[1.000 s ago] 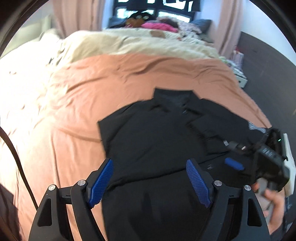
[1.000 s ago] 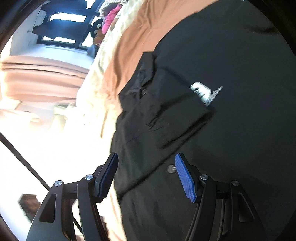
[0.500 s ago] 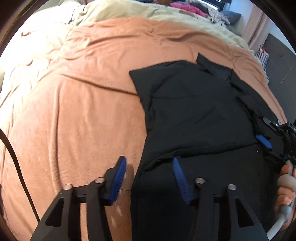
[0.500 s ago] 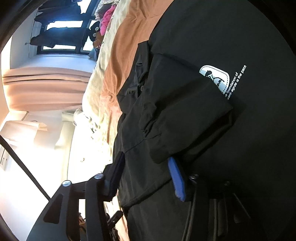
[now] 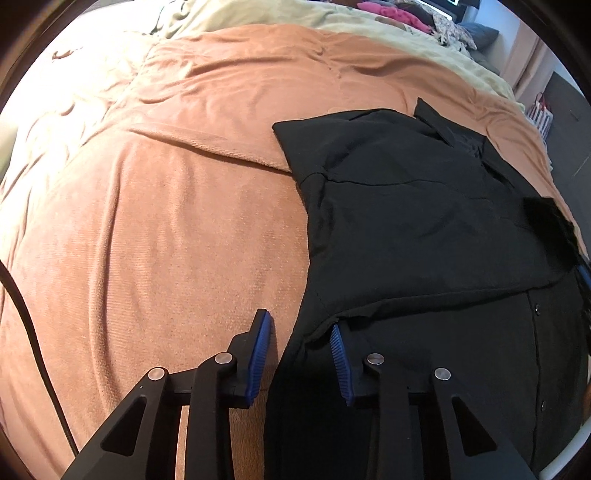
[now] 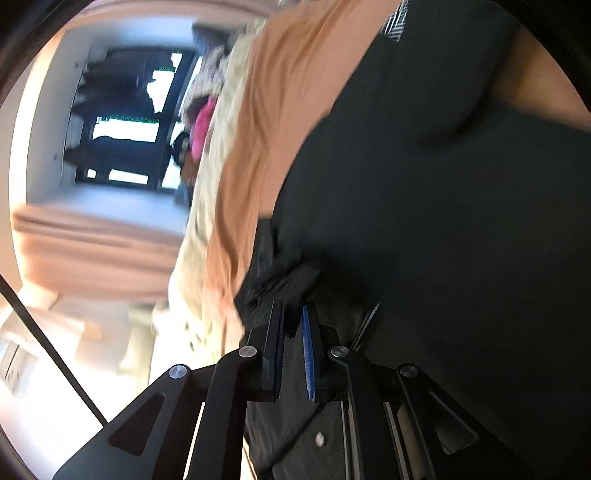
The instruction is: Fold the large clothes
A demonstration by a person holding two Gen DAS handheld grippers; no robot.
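A black collared shirt [image 5: 406,206] lies on the orange bedspread [image 5: 166,229], one sleeve folded across its body. My left gripper [image 5: 299,332] is low at the shirt's left side edge, partly open, its jaws straddling the fabric edge with a gap. In the right wrist view the same shirt [image 6: 443,206] fills the right side. My right gripper [image 6: 293,321] is shut on a bunched fold of the black shirt, which sticks out between its pads. The right gripper's blue pad shows at the left wrist view's far right edge [image 5: 584,275].
A cream blanket [image 5: 369,18] and a pile of pink and patterned clothes [image 5: 402,14] lie at the bed's far end. A dark wall or cabinet [image 5: 569,122] stands right of the bed. A window [image 6: 125,122] and pink curtains [image 6: 92,243] show in the right wrist view.
My left gripper moved left to the shirt's side edge and narrowed its jaws. My right gripper closed on a fold of the shirt and swung its view round.
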